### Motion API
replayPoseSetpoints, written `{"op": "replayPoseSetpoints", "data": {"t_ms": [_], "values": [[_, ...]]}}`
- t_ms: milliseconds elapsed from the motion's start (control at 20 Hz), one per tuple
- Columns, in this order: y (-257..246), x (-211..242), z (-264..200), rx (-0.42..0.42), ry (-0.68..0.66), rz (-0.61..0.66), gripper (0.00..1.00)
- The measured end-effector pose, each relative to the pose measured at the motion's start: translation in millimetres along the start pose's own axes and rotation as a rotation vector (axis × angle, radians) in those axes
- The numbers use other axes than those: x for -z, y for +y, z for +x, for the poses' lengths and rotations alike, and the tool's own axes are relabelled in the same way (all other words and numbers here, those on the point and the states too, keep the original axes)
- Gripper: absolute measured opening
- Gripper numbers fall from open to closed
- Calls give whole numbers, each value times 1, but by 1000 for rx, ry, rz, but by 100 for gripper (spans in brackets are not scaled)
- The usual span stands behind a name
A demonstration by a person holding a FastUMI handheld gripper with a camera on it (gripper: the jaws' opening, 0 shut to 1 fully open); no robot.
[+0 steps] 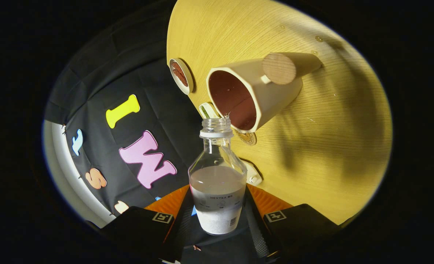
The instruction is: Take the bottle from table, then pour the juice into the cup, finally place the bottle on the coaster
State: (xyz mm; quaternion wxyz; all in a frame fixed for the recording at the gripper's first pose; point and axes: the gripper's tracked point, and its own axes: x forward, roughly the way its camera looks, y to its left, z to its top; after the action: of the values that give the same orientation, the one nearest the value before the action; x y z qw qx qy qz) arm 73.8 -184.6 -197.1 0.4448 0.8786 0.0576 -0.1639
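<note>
While the claw (217,220) clamps the bottle (217,183) (uncapped), its neck points straight ahead at the cup (251,93).

- The gripper (217,220) has two broad, blocky fingers.
- Each finger (139,223) carries a small square tag with a pale border and a coded pattern.
- Ribbed orange panels sit on the body behind the fingers.

The bottle (217,176) carries a label with small dark lettering and a barcode below it; each finger (161,217) bears a square black-and-white marker.
</note>
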Motion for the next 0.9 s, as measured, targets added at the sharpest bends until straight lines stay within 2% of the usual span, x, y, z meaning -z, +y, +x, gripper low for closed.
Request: {"op": "replayPoseSetpoints", "data": {"t_ms": [450, 900], "values": [[-1, 1, -1, 37, 35, 55, 76], [7, 1, -4, 33, 56, 131, 76]]}}
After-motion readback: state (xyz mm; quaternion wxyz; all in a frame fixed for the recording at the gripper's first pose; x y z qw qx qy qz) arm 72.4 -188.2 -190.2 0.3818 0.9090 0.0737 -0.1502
